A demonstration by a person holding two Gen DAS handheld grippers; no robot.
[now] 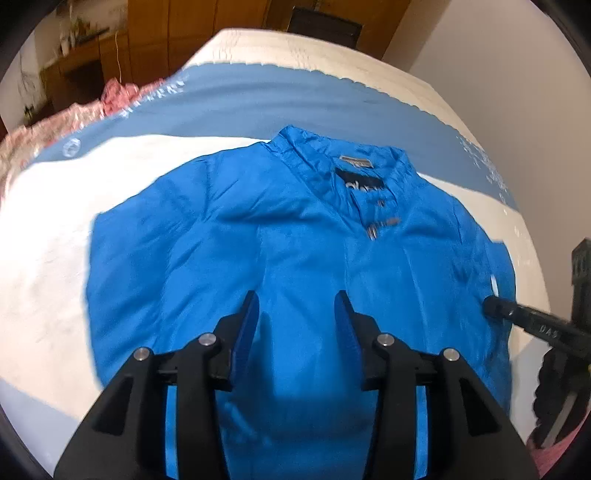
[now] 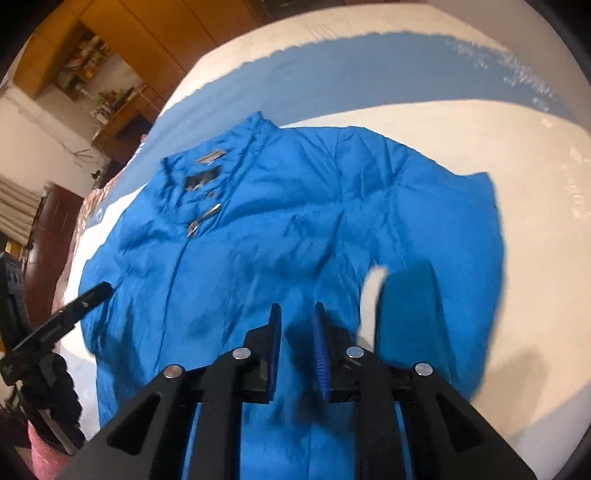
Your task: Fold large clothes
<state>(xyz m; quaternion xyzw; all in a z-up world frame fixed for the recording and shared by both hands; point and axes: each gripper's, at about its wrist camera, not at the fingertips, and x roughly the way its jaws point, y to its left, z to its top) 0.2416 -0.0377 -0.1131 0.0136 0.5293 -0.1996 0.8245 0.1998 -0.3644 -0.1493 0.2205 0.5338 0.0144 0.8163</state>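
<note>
A bright blue shirt [image 1: 288,251] lies front up on the bed, collar and dark neck label [image 1: 364,182] toward the far side. It also shows in the right wrist view [image 2: 280,229]. My left gripper [image 1: 298,301] is open and hovers over the shirt's lower middle, holding nothing. My right gripper [image 2: 297,314] hovers over the lower body of the shirt with its jaws a narrow gap apart and nothing between them. The right gripper's finger [image 1: 517,317] shows at the shirt's right edge in the left wrist view. The left gripper's finger [image 2: 70,310] shows at the shirt's left edge.
The bed has a white and blue cover [image 1: 236,99]. A pink patterned cloth [image 1: 66,118] lies at its far left edge. Wooden cupboards [image 1: 177,33] stand behind the bed. A white wall [image 1: 498,74] is on the right.
</note>
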